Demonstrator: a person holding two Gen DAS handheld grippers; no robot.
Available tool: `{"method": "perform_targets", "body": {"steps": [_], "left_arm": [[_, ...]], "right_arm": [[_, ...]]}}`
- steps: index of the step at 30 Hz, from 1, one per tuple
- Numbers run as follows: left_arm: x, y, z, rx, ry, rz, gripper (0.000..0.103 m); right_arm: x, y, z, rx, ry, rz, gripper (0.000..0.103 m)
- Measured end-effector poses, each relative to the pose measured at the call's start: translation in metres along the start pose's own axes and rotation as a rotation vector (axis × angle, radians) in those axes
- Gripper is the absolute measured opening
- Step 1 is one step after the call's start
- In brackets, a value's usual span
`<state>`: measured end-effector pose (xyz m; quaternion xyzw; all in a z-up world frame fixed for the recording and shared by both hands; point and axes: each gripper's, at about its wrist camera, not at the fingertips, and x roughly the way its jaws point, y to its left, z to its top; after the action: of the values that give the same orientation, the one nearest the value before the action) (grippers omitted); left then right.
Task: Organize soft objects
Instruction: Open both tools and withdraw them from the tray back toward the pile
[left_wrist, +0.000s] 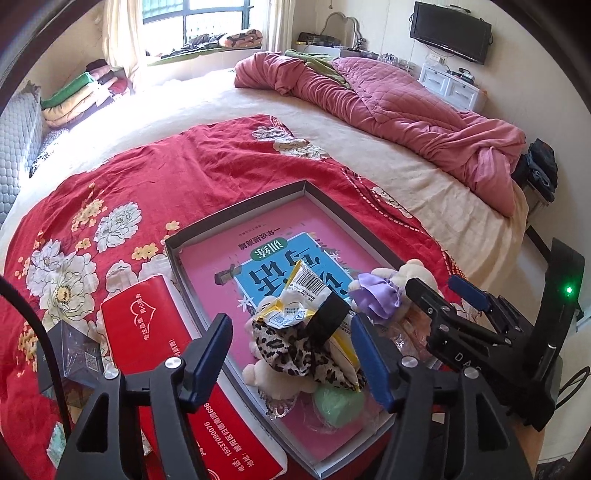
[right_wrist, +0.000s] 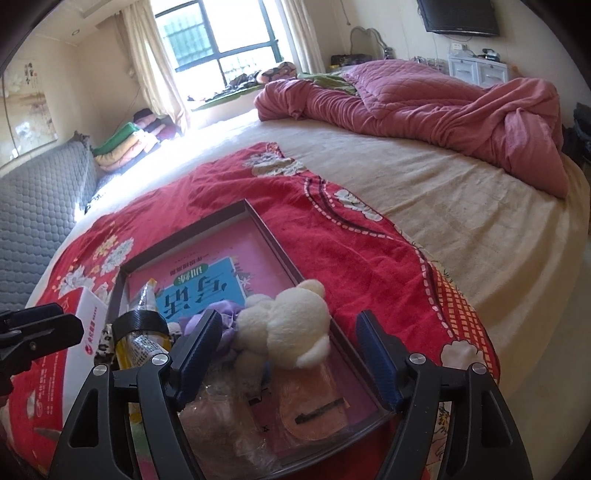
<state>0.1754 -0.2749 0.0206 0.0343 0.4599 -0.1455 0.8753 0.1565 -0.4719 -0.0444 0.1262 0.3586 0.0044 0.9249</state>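
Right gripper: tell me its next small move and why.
Probably ease the right gripper down and forward so its open fingers straddle the cream plush bear, then close. The bear lies in the tray directly between the fingers, ungripped, while the left gripper hangs open over the leopard-print plush and snack packet.

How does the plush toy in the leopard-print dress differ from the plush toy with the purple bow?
The leopard-print plush toy wears a spotted brown-and-black dress; the purple-bow plush toy has a lilac satin bow. The leopard-print one lies under a yellow snack packet; the purple-bow one has nothing on top of it. The leopard-print toy is nearer the red pack. Both are cream and lie in the shallow box.
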Motion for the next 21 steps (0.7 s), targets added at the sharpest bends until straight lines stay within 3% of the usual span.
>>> {"method": "perform_targets", "body": {"steps": [14, 21], "left_arm": [[-0.028, 0.011, -0.006, -0.019, -0.044, 0.014, 0.074], [-0.047, 0.013, -0.018, -0.015, -0.066, 0.016, 0.075]], "right_arm": [[-0.023, 0.003, 0.002, -0.005, -0.077, -0.062, 0.077], [-0.046, 0.001, 0.008, 0.033, -0.125, -0.051, 0.078]]}}
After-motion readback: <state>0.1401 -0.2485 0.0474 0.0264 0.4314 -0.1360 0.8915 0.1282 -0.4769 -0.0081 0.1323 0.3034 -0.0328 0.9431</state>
